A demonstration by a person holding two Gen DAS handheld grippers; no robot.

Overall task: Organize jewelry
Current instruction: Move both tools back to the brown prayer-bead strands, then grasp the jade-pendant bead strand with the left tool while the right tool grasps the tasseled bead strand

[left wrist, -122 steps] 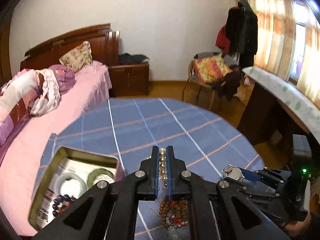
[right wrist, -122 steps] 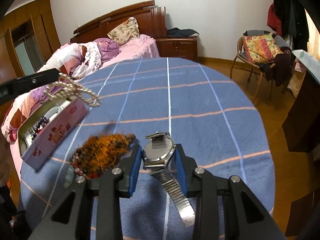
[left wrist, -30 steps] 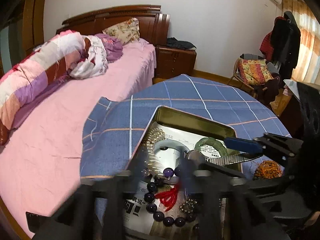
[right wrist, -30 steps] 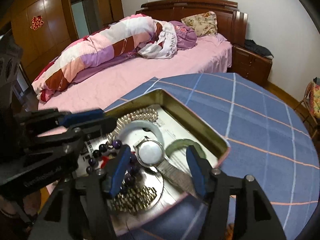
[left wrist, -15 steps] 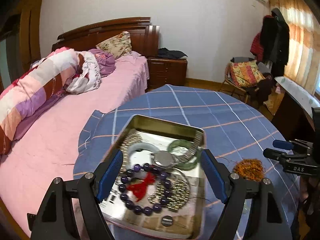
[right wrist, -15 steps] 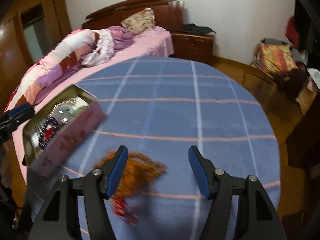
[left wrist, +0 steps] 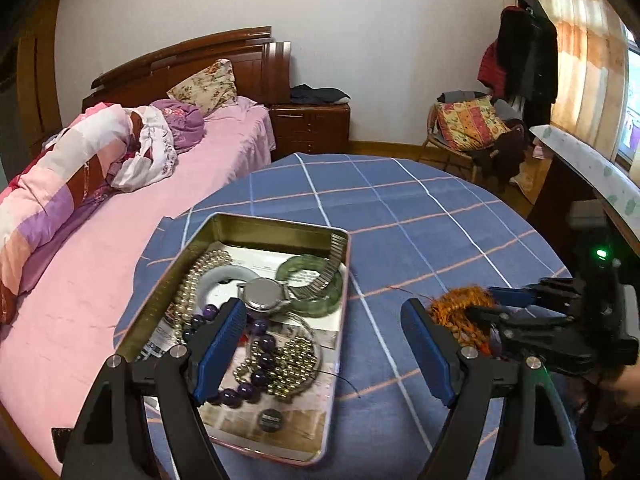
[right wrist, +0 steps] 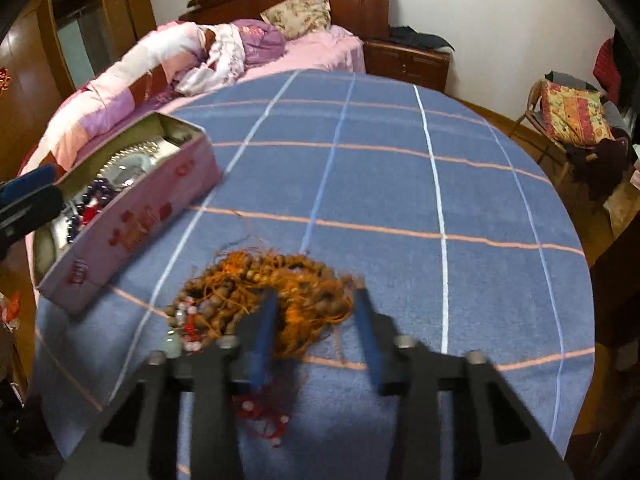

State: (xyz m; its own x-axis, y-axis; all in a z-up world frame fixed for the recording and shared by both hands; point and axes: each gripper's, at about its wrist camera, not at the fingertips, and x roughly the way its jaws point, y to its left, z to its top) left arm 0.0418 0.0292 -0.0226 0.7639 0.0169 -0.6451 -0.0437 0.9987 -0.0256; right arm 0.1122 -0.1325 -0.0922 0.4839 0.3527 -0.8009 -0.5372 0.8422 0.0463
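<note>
An open tin box stands on the blue checked tablecloth and holds a silver watch, a green bangle, a white bangle, pearls and purple beads. My left gripper is open and empty, hovering over the box's near right edge. A tangle of orange cord and wooden beads lies on the cloth to the right of the box. My right gripper is open, its jaws straddling the right part of the tangle. It also shows in the left wrist view.
A pink bed with bedding runs along the table's left side. A chair with cushions and a side desk stand at the right. The cloth stretches beyond the tangle.
My right gripper has dropped onto the bead tangle and its jaws have narrowed around it. My left gripper has shifted a little right of the box, still open.
</note>
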